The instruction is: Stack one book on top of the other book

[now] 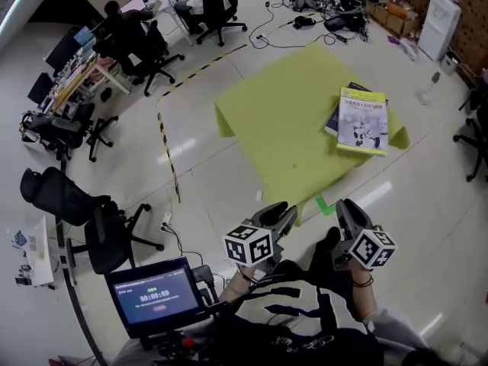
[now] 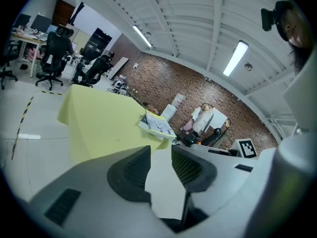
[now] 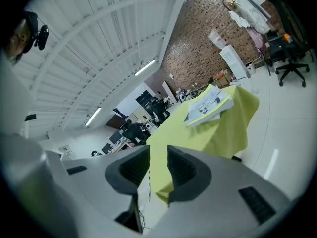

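1. The table (image 1: 290, 120), draped in a yellow-green cloth, stands on the pale floor (image 1: 198, 174) ahead of the person. Both books lie near its far right corner as the head view shows it.
2. The yellow-and-white book (image 1: 364, 120) is seen lying flat on the dark blue book (image 1: 333, 119). It is set slightly askew, so that a strip of the lower cover shows along the left and far edges. The same pair is visible in the left gripper view (image 2: 157, 125) and in the right gripper view (image 3: 208, 105).
3. The left gripper (image 1: 284, 213) is held low, close to the person's body and well apart from the table. Its jaws are parted by a moderate gap (image 2: 161, 151), and nothing is held between them (only floor shows through).
4. The right gripper (image 1: 351, 212) is held beside it, equally far from the books. Its jaws are parted more narrowly (image 3: 158, 152) and nothing is gripped; the hanging cloth is merely seen beyond the gap.
5. Step in hand: the stacking is judged complete, since one book rests on the other and neither gripper touches them.
6. Next move: little appears to be called for. If the covers were to be squared, a fresh approach would be needed, with care taken near the table's edge.
7. A screen (image 1: 156, 296) and an office chair (image 1: 84, 212) are visible at lower left.
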`<state>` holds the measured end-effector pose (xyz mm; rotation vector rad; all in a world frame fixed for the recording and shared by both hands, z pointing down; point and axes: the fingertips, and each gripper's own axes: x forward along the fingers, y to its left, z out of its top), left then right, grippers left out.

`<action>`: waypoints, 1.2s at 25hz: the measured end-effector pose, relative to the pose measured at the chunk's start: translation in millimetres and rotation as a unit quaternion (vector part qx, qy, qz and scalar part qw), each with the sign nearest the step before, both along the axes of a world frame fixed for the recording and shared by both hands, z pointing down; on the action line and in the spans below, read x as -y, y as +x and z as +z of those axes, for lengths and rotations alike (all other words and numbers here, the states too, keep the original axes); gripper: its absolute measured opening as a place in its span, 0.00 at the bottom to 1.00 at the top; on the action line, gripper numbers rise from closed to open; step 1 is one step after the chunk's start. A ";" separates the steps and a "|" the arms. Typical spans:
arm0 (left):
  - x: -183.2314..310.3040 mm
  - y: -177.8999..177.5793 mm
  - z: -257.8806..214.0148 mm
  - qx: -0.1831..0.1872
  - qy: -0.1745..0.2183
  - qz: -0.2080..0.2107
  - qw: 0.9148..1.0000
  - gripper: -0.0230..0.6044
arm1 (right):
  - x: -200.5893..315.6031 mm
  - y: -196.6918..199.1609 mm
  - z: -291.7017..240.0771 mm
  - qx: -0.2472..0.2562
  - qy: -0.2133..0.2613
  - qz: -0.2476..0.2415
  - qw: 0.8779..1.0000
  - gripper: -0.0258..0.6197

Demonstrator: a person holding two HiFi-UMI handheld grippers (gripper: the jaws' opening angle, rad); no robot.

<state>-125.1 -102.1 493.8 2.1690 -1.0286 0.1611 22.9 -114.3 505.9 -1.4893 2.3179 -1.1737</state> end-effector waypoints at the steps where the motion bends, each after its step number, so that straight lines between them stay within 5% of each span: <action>1: -10.8 -6.0 -1.0 -0.003 0.001 0.006 1.000 0.25 | -15.2 -12.1 -1.4 0.004 0.001 -0.001 1.000 0.20; 7: -55.1 -26.0 -3.0 -0.015 0.001 0.031 0.999 0.19 | -89.3 -60.7 -7.5 -0.004 0.000 -0.018 1.000 0.19; 13: -91.7 -2.3 -14.8 -0.016 0.015 0.053 0.998 0.04 | -131.8 -52.9 -31.0 -0.033 0.013 -0.010 0.999 0.08; 19: -117.4 9.8 -36.1 -0.019 0.037 0.064 0.997 0.04 | -163.4 -62.2 -45.6 -0.055 0.022 -0.033 0.998 0.02; 30: -209.0 69.5 -40.9 -0.011 0.026 0.049 0.998 0.04 | -264.6 -8.8 -46.6 -0.060 0.015 -0.058 0.996 0.02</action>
